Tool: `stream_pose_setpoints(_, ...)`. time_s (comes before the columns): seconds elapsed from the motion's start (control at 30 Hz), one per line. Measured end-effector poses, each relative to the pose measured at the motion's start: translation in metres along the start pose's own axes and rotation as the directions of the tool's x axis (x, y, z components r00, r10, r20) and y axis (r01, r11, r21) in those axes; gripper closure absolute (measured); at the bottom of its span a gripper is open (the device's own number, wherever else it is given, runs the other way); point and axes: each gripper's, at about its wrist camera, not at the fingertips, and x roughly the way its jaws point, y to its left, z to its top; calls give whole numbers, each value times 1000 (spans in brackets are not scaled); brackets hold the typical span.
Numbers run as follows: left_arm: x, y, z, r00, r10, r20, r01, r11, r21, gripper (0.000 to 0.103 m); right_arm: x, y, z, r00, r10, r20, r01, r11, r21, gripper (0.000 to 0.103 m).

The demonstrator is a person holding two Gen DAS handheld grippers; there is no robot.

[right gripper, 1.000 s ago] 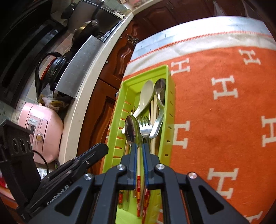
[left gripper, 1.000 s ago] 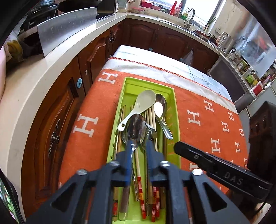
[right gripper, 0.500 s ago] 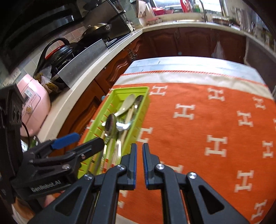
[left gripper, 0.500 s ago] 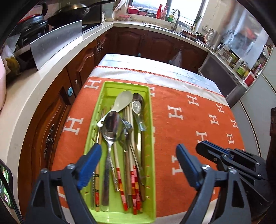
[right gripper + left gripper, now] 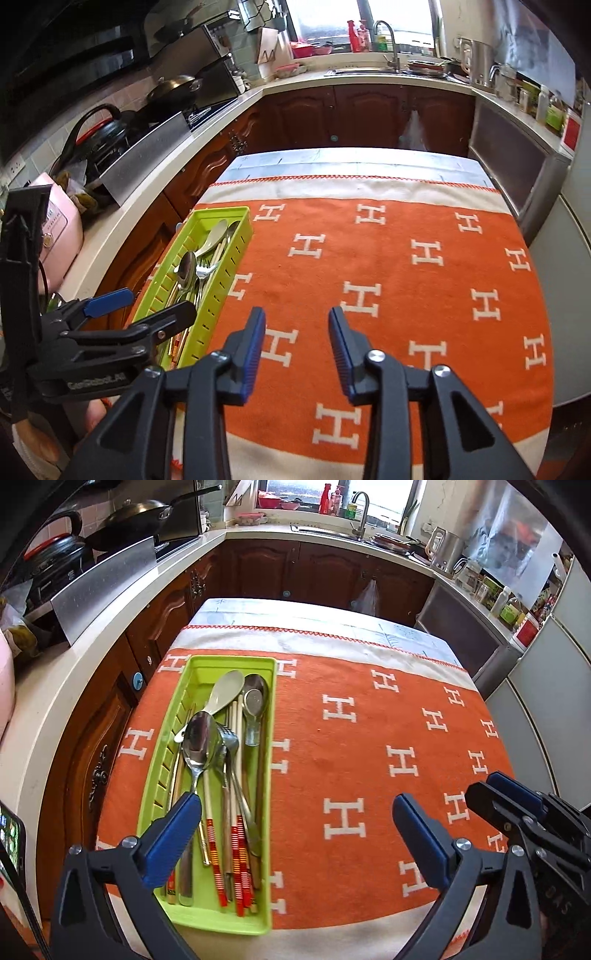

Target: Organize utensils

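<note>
A lime-green utensil tray (image 5: pixel 266 775) lies on the left of an orange cloth with white H marks (image 5: pixel 369 746). It holds metal spoons (image 5: pixel 199 738), a pale ladle-shaped spoon (image 5: pixel 225 690), a fork (image 5: pixel 227 734) and several red-banded chopsticks (image 5: pixel 236 834). The tray also shows in the right wrist view (image 5: pixel 229 269). My left gripper (image 5: pixel 295 819) is open wide and empty, above the tray's near end. My right gripper (image 5: pixel 297 325) is open and empty over the cloth, right of the tray.
The cloth-covered table stands in a kitchen between wooden cabinets (image 5: pixel 159 605) and a white counter (image 5: pixel 55 686). A pink appliance (image 5: pixel 59 229) and pans (image 5: pixel 173 86) sit on the counter at left. A sink (image 5: pixel 384 66) is at the back.
Both grippers have pulled back and up from the tray. The left let go of the metal spoon and opened wide; the right, shut at the chopsticks, has opened.
</note>
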Motion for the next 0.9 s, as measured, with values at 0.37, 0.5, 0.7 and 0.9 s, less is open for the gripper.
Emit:
stream_pose_setpoints(0.37,-21,-25,-2,995,44,85,-44,999,-7,1,-31,-13,-5,995,-46,92,46,999,5,64)
stream_pose_setpoints(0.5,-24,-33,-2,993,60,100,-61,998,3,1,-34,-18,-5,994,-44,101,44,999,6,63)
stream_pose_setpoints(0.7,-27,-42,-4,990,84,110,-86,996,20,1,-33,-21,-7,994,-47,98,46,999,10,63)
stream_pose_setpoints(0.9,-31,-44,-7,989,88,118,-90,996,11,1,-33,-25,-11,994,-53,96,51,998,25,63)
